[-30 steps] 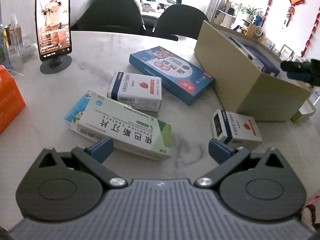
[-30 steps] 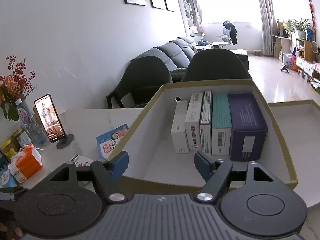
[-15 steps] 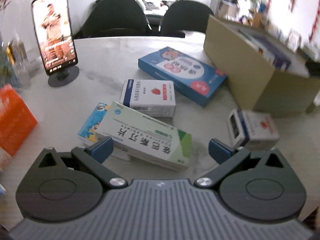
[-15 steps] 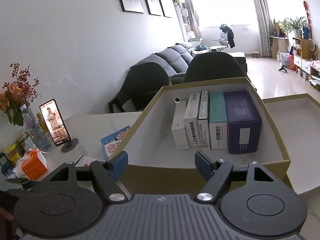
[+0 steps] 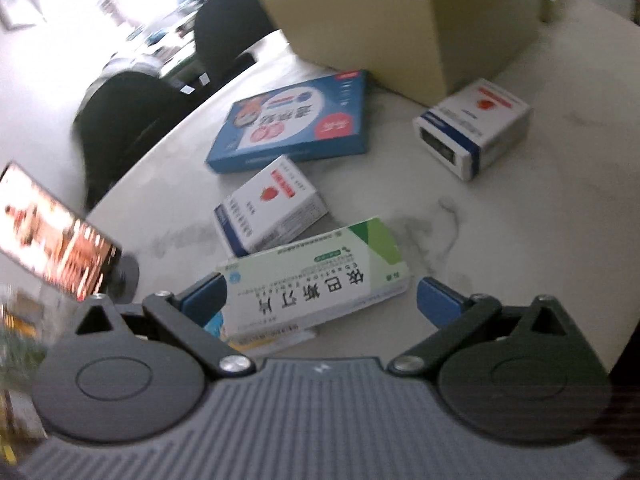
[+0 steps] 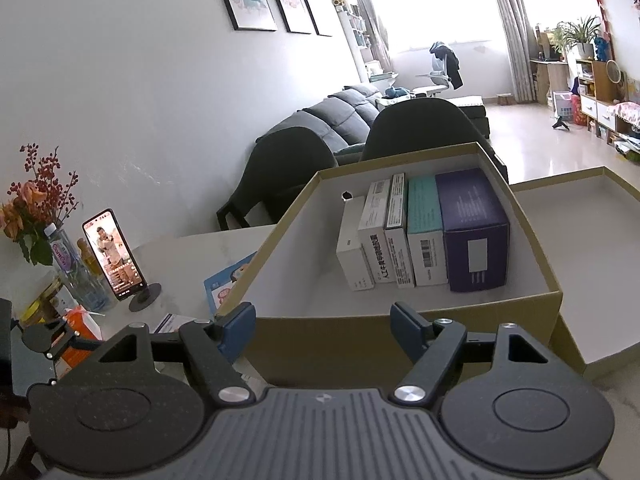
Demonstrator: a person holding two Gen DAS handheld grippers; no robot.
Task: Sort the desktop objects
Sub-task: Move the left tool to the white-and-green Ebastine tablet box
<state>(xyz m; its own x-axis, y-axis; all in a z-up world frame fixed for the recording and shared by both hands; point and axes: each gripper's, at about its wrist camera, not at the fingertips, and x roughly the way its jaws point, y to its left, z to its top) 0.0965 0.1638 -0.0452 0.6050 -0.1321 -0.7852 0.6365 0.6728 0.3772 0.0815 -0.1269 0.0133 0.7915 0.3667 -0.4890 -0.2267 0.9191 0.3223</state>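
Left gripper (image 5: 318, 300) spread wide, nothing clamped, tilted over green-and-white flat carton (image 5: 320, 280) lying between the blue pads (image 5: 438, 304); contact not discernible, frame blurred. Just beyond carton: small white box with strawberry mark (image 5: 270, 206); farther, flat blue picture box (image 5: 296, 120) beside tan cardboard storage box (image 5: 420, 40). Second small white box (image 5: 474, 126) near that storage box, well apart from carton. Right gripper (image 6: 323, 320) released, empty, at storage box near wall (image 6: 360, 336); five boxes upright inside, purple one (image 6: 472, 228) rightmost.
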